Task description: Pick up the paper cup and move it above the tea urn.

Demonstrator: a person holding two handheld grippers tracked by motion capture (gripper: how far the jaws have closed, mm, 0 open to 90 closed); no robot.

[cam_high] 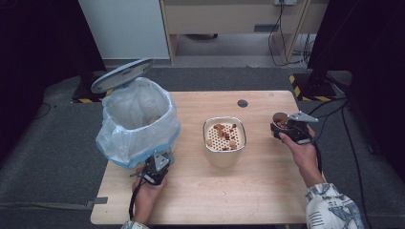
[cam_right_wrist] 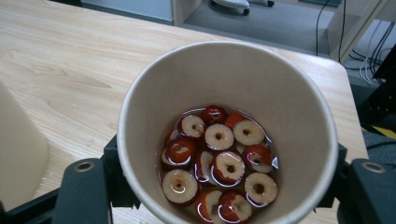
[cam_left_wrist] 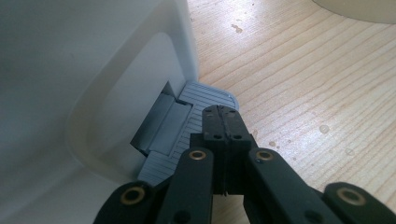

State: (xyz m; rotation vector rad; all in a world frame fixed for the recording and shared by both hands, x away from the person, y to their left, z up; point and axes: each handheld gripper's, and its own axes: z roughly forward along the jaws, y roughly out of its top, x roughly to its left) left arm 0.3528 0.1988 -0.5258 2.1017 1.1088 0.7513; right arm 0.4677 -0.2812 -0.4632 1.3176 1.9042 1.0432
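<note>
The right gripper (cam_high: 282, 125) pinches a paper cup (cam_right_wrist: 227, 135) of wet jujube slices (cam_right_wrist: 219, 161), right of the strainer (cam_high: 224, 136): light, crushable, spillable. The left gripper's (cam_left_wrist: 223, 122) fingers, pressed together, hold down the bin pedal (cam_left_wrist: 187, 128).

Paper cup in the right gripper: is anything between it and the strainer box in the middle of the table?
Nothing visible. The right gripper holds the paper cup of date slices in liquid, and only bare table lies between it and the strainer box. The bin stands on the box's far side.
</note>
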